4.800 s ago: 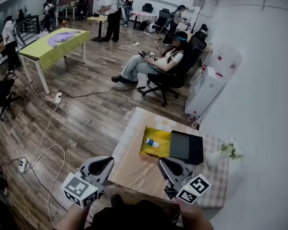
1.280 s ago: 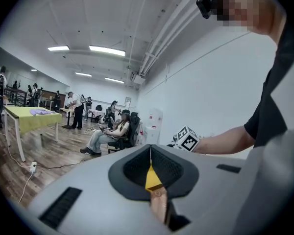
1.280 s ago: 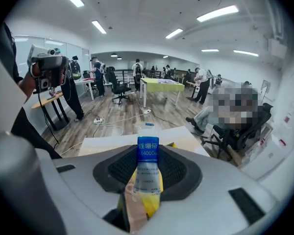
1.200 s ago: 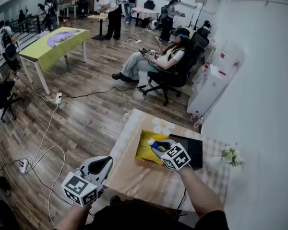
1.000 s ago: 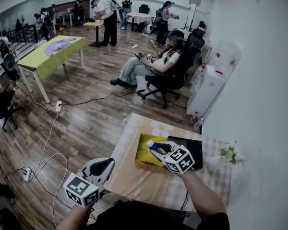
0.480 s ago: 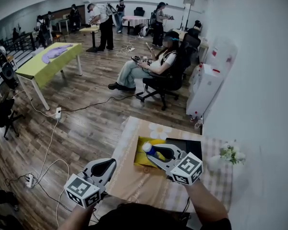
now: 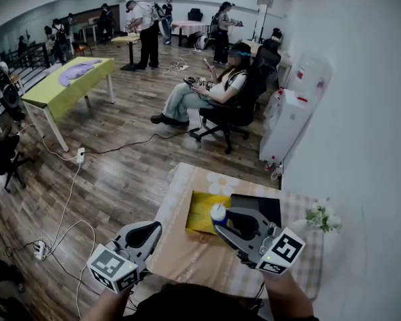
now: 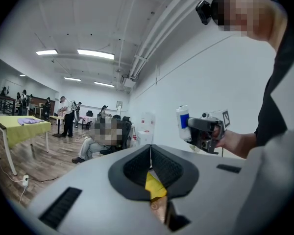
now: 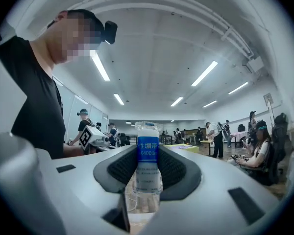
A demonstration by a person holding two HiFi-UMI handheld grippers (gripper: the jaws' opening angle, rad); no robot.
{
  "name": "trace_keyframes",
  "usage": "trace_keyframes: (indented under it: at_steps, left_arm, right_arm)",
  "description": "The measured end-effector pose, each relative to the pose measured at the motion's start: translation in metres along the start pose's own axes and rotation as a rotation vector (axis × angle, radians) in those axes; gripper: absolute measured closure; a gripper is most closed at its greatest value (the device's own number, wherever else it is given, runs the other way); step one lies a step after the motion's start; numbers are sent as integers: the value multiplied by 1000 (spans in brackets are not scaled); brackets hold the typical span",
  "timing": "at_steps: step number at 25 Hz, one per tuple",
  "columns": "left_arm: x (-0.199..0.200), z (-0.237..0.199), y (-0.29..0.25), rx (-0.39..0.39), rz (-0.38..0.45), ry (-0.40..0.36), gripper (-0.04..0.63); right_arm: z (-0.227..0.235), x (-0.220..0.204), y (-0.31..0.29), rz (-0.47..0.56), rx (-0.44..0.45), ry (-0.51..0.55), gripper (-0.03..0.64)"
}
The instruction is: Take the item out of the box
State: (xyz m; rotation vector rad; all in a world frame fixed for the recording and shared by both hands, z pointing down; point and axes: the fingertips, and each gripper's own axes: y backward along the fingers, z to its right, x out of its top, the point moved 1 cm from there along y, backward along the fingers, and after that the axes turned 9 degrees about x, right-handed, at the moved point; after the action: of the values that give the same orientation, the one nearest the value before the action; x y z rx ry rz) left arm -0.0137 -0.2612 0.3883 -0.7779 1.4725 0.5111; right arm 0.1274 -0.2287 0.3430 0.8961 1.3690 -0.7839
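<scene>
Table (image 7: 177, 236): rectangular top at lower centre of the head view, covered with tan cloth bearing a pale flower print; a checked cloth covers its right end.
Box (image 7: 199, 211): shallow, square, lined in bright yellow, lying open on the table; its flat dark lid (image 7: 257, 206) lies just beside it to the right.
Right gripper (image 7: 224, 225): grey moulded body with ribbed black pads and a marker cube, at lower right of the head view; jaws part open, pads pressed on either side of the bottle.
Left gripper (image 7: 146, 229): same build, at lower left, off the table's near edge; jaws closed together to a thin seam, with nothing between them.
Bottle (image 9: 148, 177): small clear plastic cylinder with a blue label band and white cap, upright between the right gripper's pads, held in the air above the box and clear of it.
Plant (image 7: 319, 216): small green sprig in a white pot, at the table's right edge.
</scene>
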Motion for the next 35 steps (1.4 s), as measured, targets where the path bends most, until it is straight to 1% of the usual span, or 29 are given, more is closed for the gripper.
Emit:
trace_keyframes:
  at_steps: [4,7,10,15,20,23,26,28,31,35]
  left_arm:
    - [0,-1,2,12,-2,9,580]
    - [0,-4,4,23,-12,20,580]
    - [-2,-4,7,24,-11,25,580]
    - [-3,-8,11,37,-13,24,580]
    - [-5,-9,10,42,-6,16,580]
    - [-2,-10,9,53,-5,43,580]
    - [-5,-11,7,68,-21,35,580]
    - [-8,-10,6,59,-13,27,580]
    - [-2,-9,6,59,-5,43,580]
    - [-6,-11,10,61,-12,25,580]
  right_arm:
    - [-9,14,9,96,28,-31,480]
    - [-14,19,15,139,27,-13,482]
    - [-15,16,19,172,20,-31,482]
    - [-12,5,18,153,2,-42,483]
    - [-7,1,21,170,-25,-46,485]
    - [-5,-2,21,169,-28,-49,486]
    - [-3,-3,23,171,-26,-47,486]
    - [-3,-3,23,167,-23,-42,486]
    - [-4,-6,20,150,-24,-34,486]
    - [-4,-9,18,145,-31,-44,486]
